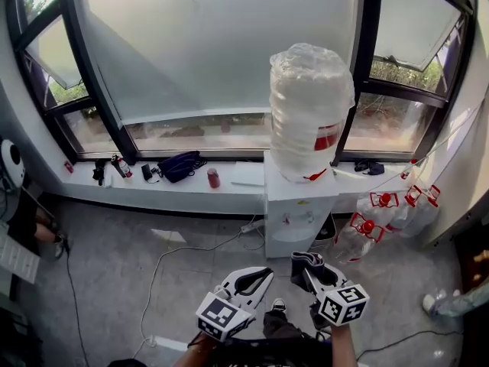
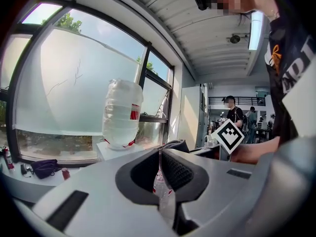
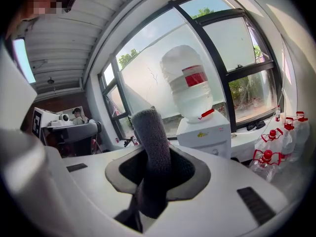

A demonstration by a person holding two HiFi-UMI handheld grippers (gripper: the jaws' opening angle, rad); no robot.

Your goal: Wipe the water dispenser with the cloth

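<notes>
Standing right of centre in the head view, against the window ledge, the water dispenser (image 1: 299, 205) is topped by a large inverted bottle (image 1: 309, 109), which could be rocked if the upper casing is rubbed too hard. Spare bottles (image 1: 382, 216) at lower right could be knocked over on the approach. At the bottom edge, the left tool (image 1: 260, 275) is pressed together on nothing. The right tool (image 1: 315, 275) is pinched on the dark cloth (image 1: 304, 263), well short of the dispenser. The cloth is held as a narrow roll, so it could be dragged loose, or the casing scraped by bare jaws.
</notes>
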